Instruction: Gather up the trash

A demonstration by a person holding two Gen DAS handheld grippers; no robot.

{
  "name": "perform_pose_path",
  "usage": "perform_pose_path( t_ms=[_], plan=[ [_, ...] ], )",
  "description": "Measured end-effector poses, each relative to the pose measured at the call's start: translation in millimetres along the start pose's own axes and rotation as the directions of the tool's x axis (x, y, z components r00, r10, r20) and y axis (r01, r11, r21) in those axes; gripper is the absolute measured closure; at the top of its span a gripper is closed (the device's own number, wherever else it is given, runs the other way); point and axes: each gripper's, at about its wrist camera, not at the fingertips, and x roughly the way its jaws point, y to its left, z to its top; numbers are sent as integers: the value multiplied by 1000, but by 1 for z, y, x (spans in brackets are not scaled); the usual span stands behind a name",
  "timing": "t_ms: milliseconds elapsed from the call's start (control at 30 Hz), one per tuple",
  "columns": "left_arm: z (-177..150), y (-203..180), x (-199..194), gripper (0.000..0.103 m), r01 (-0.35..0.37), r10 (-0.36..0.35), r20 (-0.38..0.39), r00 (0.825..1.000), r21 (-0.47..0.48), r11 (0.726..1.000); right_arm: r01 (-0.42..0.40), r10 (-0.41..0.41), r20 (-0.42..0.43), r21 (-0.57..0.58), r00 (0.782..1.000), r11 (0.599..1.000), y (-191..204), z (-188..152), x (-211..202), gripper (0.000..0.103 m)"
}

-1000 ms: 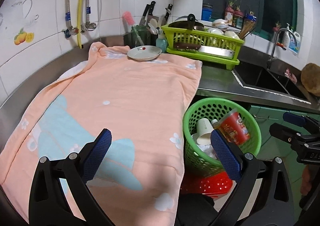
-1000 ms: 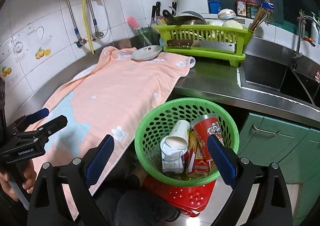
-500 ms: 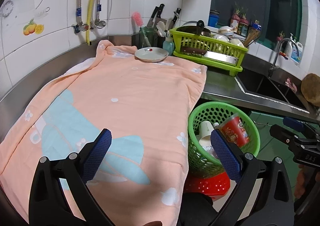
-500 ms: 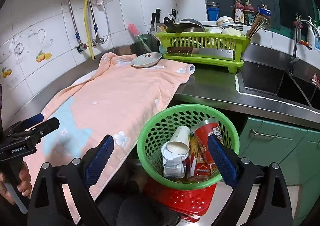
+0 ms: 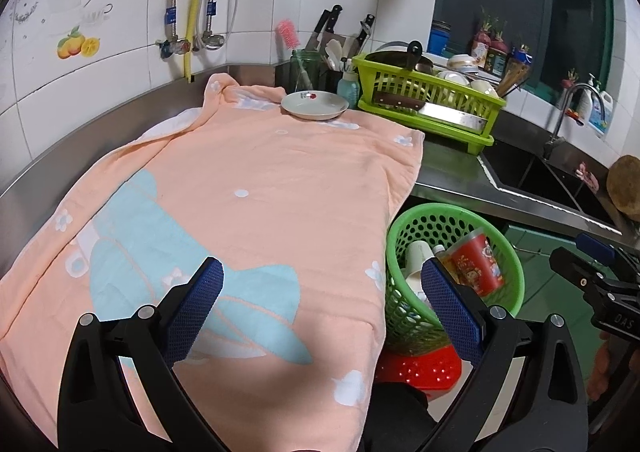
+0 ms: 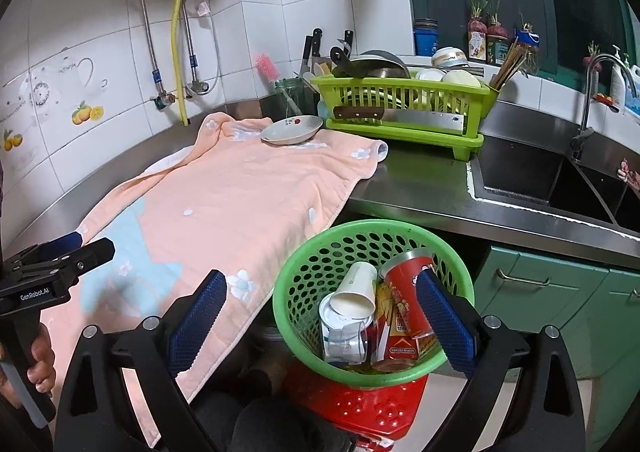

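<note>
A green mesh basket (image 6: 320, 252) sits on a red stool (image 6: 372, 408) beside the counter. It holds a white paper cup (image 6: 356, 292), a red tube can (image 6: 408, 300), a crushed white can (image 6: 340, 332) and other wrappers. It also shows in the left wrist view (image 5: 432, 219). My left gripper (image 5: 322, 302) is open and empty above the peach towel (image 5: 260, 187). My right gripper (image 6: 320, 316) is open and empty above the basket. Each gripper shows in the other's view, the right one (image 5: 592, 272) and the left one (image 6: 60, 264).
A white plate (image 5: 314, 105) lies on the towel's far end. A green dish rack (image 5: 428, 99) with a cleaver, a knife jar (image 5: 308, 67) and a sink (image 6: 560, 179) with tap stand along the steel counter. Green cabinets (image 6: 560, 292) are below.
Both grippers have drawn back and up a little, so the counter and basket look smaller and farther away. Both stay open and empty.
</note>
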Motion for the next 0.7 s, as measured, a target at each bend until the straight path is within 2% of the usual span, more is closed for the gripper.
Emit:
perform_pose_path(
  t_ms=[700],
  plan=[
    [-2, 1, 1, 5, -13, 13, -3, 1000, -9, 1000, -14, 14, -2, -5, 1000, 1000, 6, 1, 1, 11]
  ],
)
